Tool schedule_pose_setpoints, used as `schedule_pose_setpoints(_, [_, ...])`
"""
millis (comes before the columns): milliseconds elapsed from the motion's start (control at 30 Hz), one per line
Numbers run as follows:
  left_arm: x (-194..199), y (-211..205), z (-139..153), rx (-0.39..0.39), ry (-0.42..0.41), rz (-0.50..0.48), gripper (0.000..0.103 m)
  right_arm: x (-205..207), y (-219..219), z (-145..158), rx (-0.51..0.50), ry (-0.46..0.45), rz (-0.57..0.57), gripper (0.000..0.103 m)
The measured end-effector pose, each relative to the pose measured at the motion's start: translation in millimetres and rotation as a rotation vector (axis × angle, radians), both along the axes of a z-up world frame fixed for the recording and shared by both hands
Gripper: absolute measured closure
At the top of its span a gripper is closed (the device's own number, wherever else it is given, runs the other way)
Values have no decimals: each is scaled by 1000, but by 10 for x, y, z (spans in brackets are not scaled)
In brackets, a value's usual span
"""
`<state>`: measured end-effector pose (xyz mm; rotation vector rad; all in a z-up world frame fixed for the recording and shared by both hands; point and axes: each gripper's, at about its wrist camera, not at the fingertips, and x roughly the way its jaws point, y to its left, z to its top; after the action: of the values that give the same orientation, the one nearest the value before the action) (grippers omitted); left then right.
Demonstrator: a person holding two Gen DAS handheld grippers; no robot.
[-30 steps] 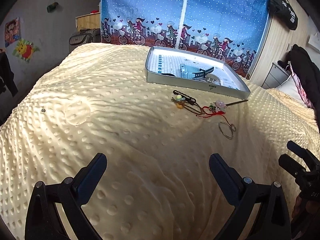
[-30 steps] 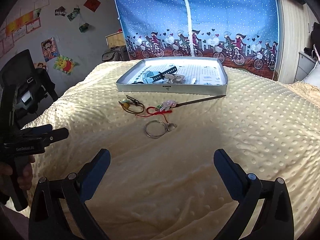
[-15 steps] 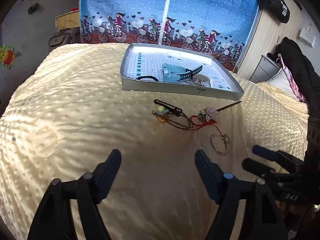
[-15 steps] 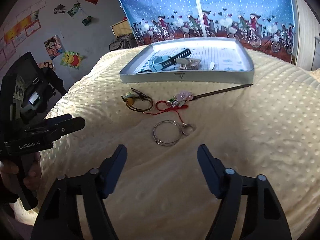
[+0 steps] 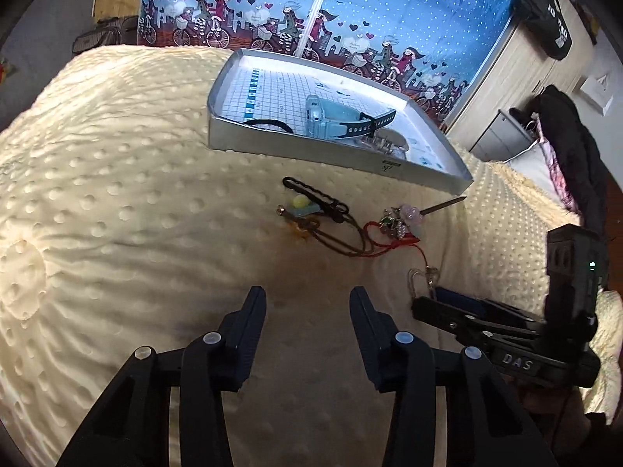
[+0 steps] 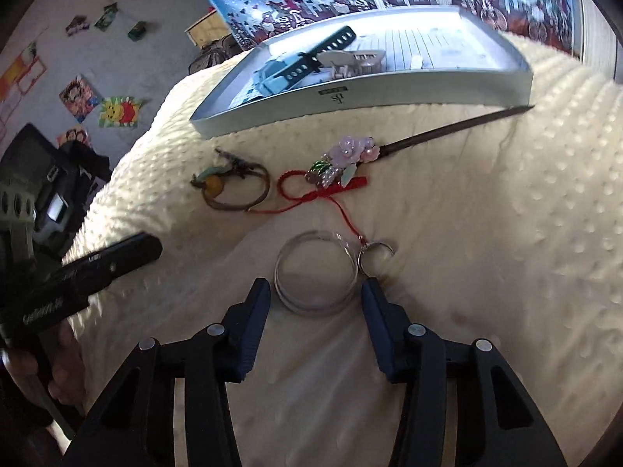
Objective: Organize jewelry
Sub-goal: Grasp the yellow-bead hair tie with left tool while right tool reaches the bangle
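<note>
A bed (image 5: 117, 233) under a cream dimpled blanket carries everything. Toward its far side sits a shallow silver tray (image 6: 389, 89), already holding a pale blue watch (image 6: 280, 70) and a cream hair claw (image 6: 350, 60).

Loose on the blanket just in front of the tray lie a flower-topped hair stick (image 6: 389, 148), a brown cord bracelet (image 6: 233, 190), a red cord (image 6: 319, 194) and, nearest, a clear bangle (image 6: 315, 276) with a small ring (image 6: 375, 251) touching its edge.

The step in hand looks like picking up the bangle. The right hand-held gripper (image 6: 315, 303) sits low over it, fingers apart, one to each side, holding nothing. The next move likely calls for closing on the thin rim without snagging the ring or red cord, then a lift to the tray.

The left hand-held gripper (image 5: 307, 311) hovers over bare blanket, half open and empty.
</note>
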<state>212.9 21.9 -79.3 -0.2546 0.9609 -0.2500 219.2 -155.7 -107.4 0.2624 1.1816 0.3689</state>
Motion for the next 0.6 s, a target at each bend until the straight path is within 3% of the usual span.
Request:
schedule_pose_setpoints(367, [409, -68, -79, -119, 27, 71, 61, 85, 165, -141, 51, -50, 44, 59])
schedule_pose_setpoints(500, [530, -92, -227, -169, 80, 87, 61, 62, 174, -131, 67, -67, 43, 59])
schedule_pose_setpoints(600, [528, -86, -314, -187, 70, 116, 61, 82, 156, -139, 88, -68, 37, 59])
